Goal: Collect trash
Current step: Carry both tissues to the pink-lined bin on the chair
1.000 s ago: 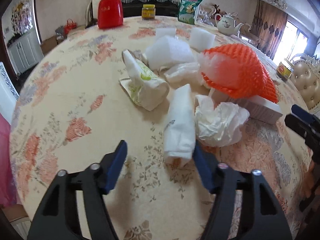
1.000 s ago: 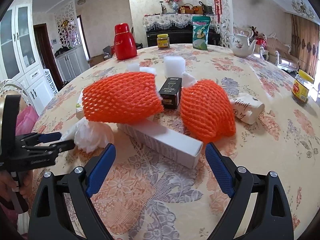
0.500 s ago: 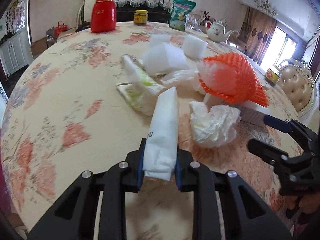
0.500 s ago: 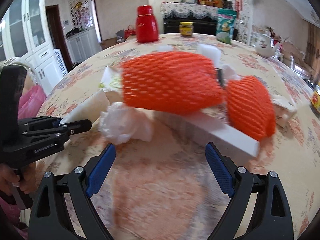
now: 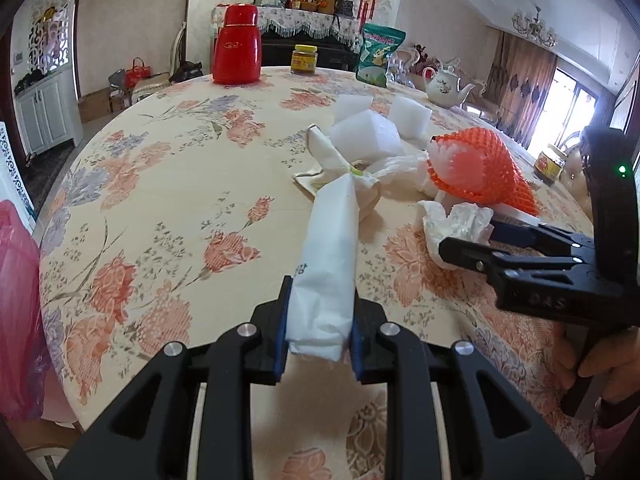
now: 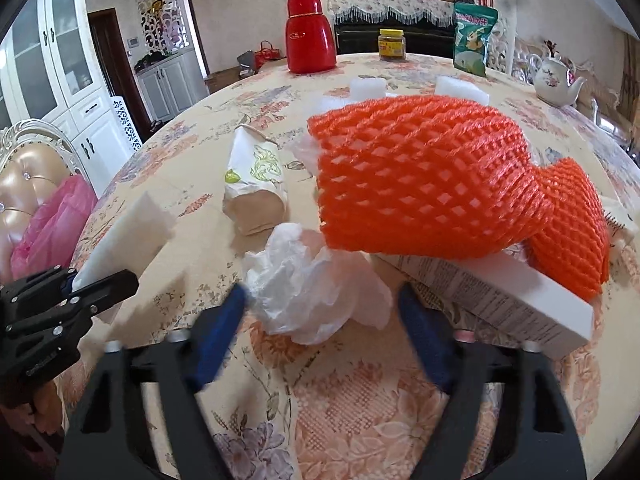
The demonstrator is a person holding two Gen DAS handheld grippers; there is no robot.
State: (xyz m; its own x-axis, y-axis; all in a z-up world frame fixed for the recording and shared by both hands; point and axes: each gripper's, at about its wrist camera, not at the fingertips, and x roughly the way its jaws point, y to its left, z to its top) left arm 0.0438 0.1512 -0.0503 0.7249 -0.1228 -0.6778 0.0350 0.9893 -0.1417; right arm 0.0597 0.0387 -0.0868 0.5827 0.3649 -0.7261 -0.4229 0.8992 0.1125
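On the floral tablecloth (image 5: 160, 200) lies a heap of trash. My left gripper (image 5: 320, 316) is shut on one end of a long folded white packet (image 5: 328, 256), which sticks out forward above the cloth. In the right wrist view that packet (image 6: 124, 240) shows at the left. My right gripper (image 6: 322, 304) straddles a crumpled white tissue (image 6: 304, 292). Its jaws are closing and the pads do not visibly squeeze the tissue. Behind the tissue are two orange foam nets (image 6: 424, 176), a long white carton (image 6: 500, 304) and a printed paper bag (image 6: 256, 184).
White foam blocks (image 5: 368, 136) lie further back. A red flask (image 5: 236, 50), a jar (image 5: 304, 60), a green snack bag (image 5: 378, 56) and a teapot (image 5: 444, 84) stand along the far edge. A pink plastic bag (image 5: 16, 320) hangs beside the table at the left.
My left gripper closed on the white packet and drew it back from the heap. My right gripper swung left from the carton to the crumpled tissue, and its jaws have narrowed.
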